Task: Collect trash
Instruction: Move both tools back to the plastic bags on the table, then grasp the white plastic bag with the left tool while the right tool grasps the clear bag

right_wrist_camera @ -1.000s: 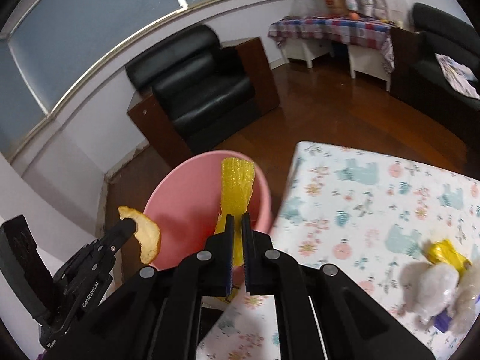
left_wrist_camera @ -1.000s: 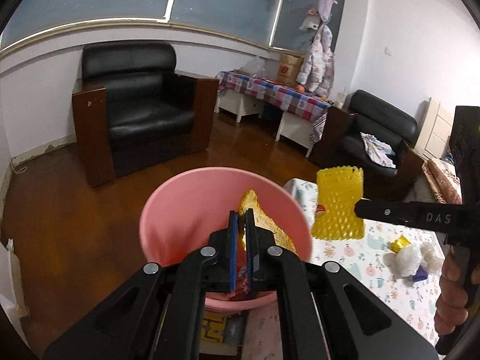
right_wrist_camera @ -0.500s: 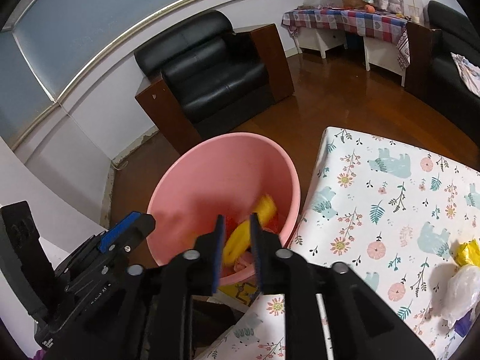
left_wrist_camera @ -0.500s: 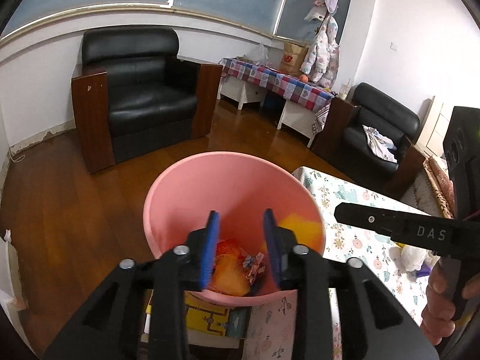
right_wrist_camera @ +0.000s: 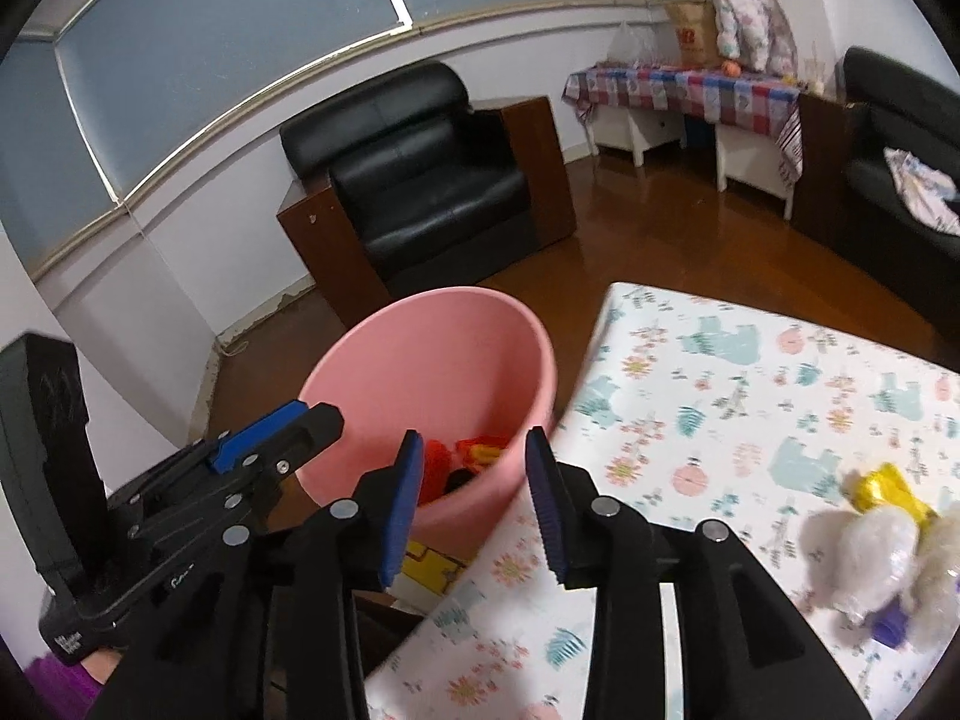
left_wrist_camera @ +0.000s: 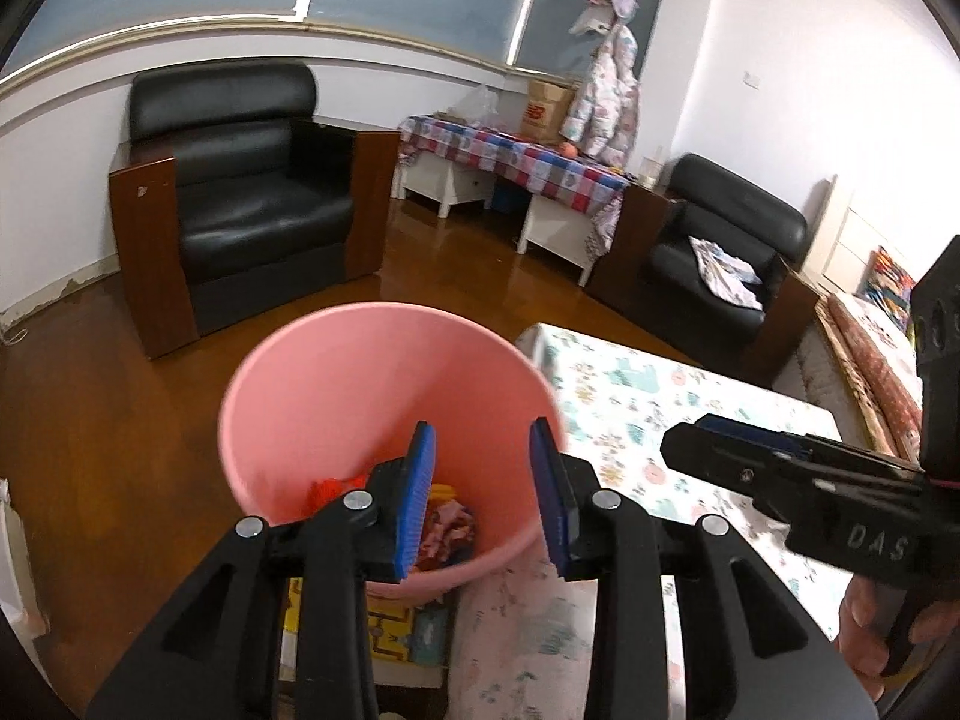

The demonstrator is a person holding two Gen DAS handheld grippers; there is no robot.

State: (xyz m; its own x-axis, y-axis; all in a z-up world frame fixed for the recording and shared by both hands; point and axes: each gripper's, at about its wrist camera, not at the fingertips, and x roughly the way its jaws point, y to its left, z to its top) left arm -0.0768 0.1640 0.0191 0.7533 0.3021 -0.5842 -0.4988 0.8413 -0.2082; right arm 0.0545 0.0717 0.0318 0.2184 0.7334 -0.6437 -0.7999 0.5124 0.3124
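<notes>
Left gripper (left_wrist_camera: 483,495): tilted downward over the near rim of the pink bin, blue pads spread wide, nothing between them
Right gripper (right_wrist_camera: 471,495): also angled down, over the bin's rim where it meets the table corner; jaws opening, nothing held between them
Left gripper seen from the right: it reaches in from the lower left, tip just short of the bin's left rim, with a bit of purple sleeve (right_wrist_camera: 57,681) below its handle
Right gripper seen from the left (left_wrist_camera: 780,468): it comes in level from the right edge above the tablecloth, a hand (left_wrist_camera: 870,630) wrapped round its grip at the lower right
Pink bin (left_wrist_camera: 336,384): stands upright on the floor, against the table's corner
Trash in bin (left_wrist_camera: 444,531): red, yellow and pinkish scraps lie at the bottom; single pieces too jumbled to name
Remaining trash (right_wrist_camera: 864,558): a clump of crumpled white bits, a gold wrapper and a small purple piece on the table, well apart from the bin, at the right edge of the right view
Table (right_wrist_camera: 750,414): covered by a white cloth with a floral and animal print
Background: black armchair (left_wrist_camera: 240,198) behind the bin on a brown wood floor
</notes>
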